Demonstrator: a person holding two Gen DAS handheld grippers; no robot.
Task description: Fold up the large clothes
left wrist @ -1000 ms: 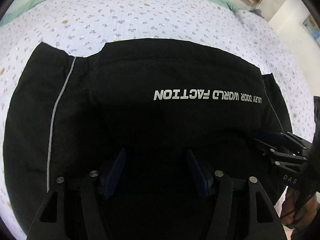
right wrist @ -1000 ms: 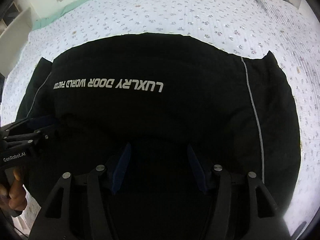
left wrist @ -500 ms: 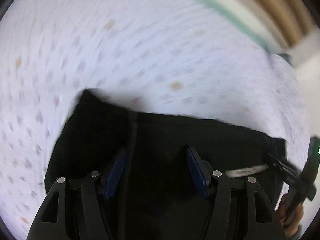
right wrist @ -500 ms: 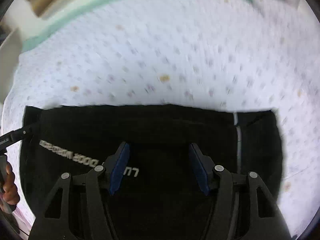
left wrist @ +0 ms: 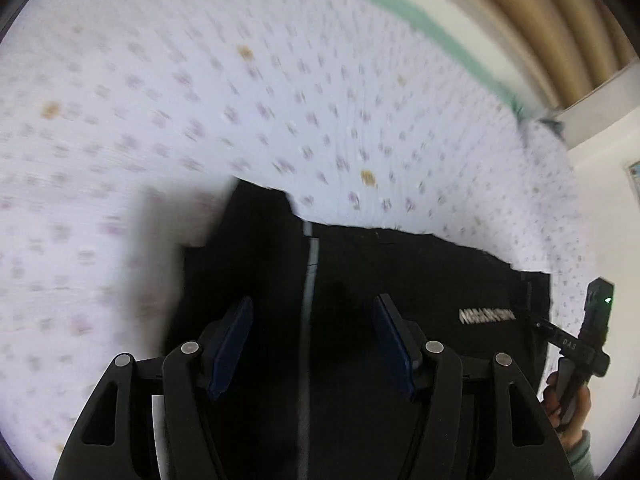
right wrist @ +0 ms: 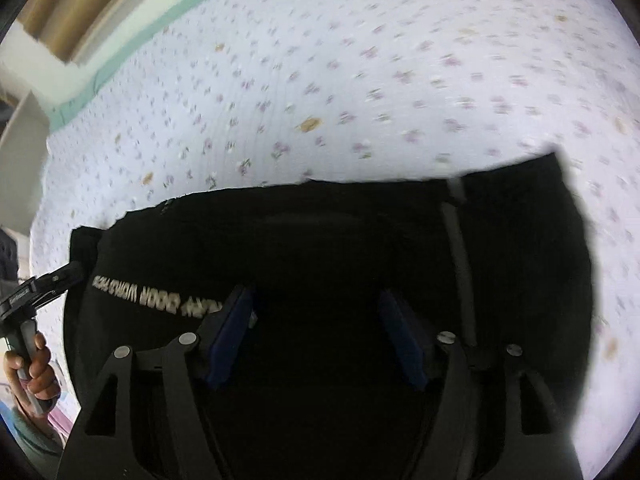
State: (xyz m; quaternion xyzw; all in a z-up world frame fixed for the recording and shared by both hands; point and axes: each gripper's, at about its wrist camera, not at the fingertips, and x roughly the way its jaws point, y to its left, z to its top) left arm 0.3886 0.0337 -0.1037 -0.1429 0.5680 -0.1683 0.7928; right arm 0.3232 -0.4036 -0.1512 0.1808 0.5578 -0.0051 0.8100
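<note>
A black garment [left wrist: 400, 272] with white lettering [left wrist: 486, 315] and a grey stripe [left wrist: 310, 272] lies flat on the bed. My left gripper [left wrist: 312, 312] hangs open over its left part, the stripe running between the fingers. In the right wrist view the garment [right wrist: 320, 240] fills the lower half. My right gripper [right wrist: 312, 300] stands above it just right of the lettering [right wrist: 160, 300]; its jaws are opening and no cloth is pinched between the pads. Each gripper also shows in the other's view, at the garment's side edge: the right gripper [left wrist: 536, 320] and the left gripper [right wrist: 72, 274].
A white floral bed sheet [left wrist: 200, 100] spreads beyond the garment's far edge, bordered by a green band [left wrist: 400, 4] and tan curtains or boards [left wrist: 540, 20]. A person's hand [right wrist: 36, 364] grips the left handle. A white wall stands at the right [left wrist: 608, 128].
Both grippers moved toward the garment's far edge and apart, so more sheet and less cloth shows. The left one now sits over the grey stripe. The right jaws stand wider.
</note>
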